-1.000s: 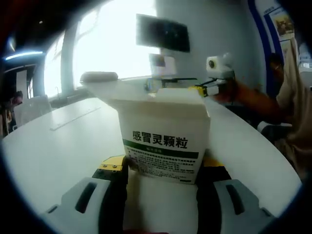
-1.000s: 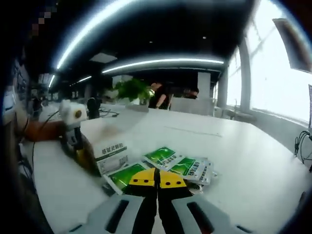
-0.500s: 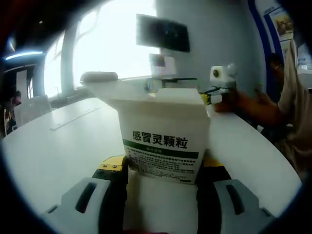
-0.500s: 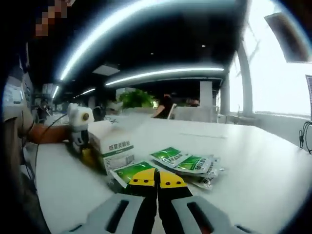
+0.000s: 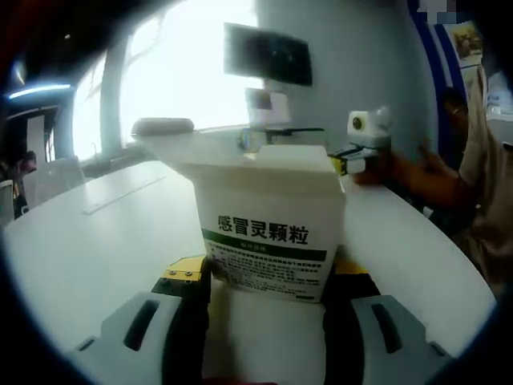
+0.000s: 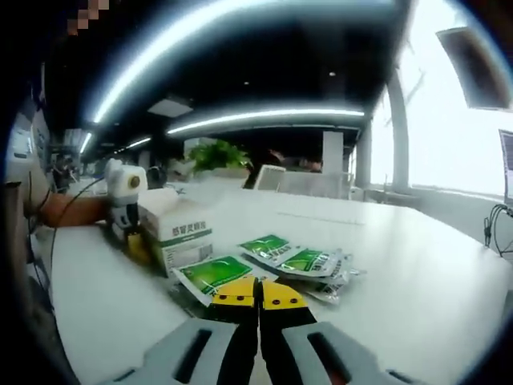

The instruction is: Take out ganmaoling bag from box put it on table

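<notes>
A white ganmaoling box (image 5: pixel 268 216) with a green stripe and dark lettering stands upright on the white table (image 5: pixel 96 241). My left gripper (image 5: pixel 268 277) is shut on its lower sides. The right gripper view shows the same box (image 6: pixel 183 233) at the left, with the left gripper (image 6: pixel 128 210) behind it. Several green ganmaoling bags (image 6: pixel 295 261) lie in a loose heap on the table, and the nearest bag (image 6: pixel 215 274) lies just beyond my right gripper (image 6: pixel 258 293). Its yellow-tipped jaws are pressed together with nothing between them. That right gripper (image 5: pixel 353 160) hovers right of the box in the left gripper view.
A person's hand and sleeve (image 5: pixel 433 172) hold the right gripper at the table's right side. A monitor (image 5: pixel 268 54) and small devices stand behind the box. A potted plant (image 6: pixel 218 152) and chairs sit at the far end. Open tabletop (image 6: pixel 417 281) lies right of the bags.
The right gripper has drawn back from the box toward the right and risen a little. The box and left gripper have not moved. The bags lie as before.
</notes>
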Motion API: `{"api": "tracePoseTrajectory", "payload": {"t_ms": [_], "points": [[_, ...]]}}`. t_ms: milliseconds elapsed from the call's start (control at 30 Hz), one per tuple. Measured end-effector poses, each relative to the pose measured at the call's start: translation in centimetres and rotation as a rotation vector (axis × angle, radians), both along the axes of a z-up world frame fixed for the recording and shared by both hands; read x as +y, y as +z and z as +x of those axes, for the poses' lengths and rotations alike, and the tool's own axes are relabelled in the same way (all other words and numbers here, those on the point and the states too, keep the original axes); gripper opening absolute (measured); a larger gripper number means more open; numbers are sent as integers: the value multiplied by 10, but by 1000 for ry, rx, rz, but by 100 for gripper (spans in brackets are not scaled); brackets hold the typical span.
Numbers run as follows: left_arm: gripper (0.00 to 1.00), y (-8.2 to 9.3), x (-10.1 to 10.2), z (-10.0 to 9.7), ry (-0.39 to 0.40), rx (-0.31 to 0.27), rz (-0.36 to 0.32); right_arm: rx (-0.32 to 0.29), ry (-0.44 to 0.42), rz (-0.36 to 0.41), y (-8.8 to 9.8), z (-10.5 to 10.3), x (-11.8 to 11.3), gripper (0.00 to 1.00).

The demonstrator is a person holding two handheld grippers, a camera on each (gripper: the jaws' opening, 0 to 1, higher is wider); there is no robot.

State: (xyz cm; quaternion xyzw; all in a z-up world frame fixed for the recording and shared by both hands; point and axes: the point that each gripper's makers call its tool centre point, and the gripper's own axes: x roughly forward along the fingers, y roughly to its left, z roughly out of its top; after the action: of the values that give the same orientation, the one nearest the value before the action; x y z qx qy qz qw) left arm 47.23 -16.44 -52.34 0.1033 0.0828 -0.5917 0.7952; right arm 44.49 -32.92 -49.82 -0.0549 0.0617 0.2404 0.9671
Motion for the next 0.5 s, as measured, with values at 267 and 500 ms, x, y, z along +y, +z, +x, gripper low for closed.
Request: {"api": "tracePoseTrajectory", "payload": {"t_ms": [267,500], "points": [[48,0,0,0,1,0,0,-8,-32,-1,1,2,-6,0],[48,0,1,0,5,2,1,-2,-46,21,2,5,-10,0]]}}
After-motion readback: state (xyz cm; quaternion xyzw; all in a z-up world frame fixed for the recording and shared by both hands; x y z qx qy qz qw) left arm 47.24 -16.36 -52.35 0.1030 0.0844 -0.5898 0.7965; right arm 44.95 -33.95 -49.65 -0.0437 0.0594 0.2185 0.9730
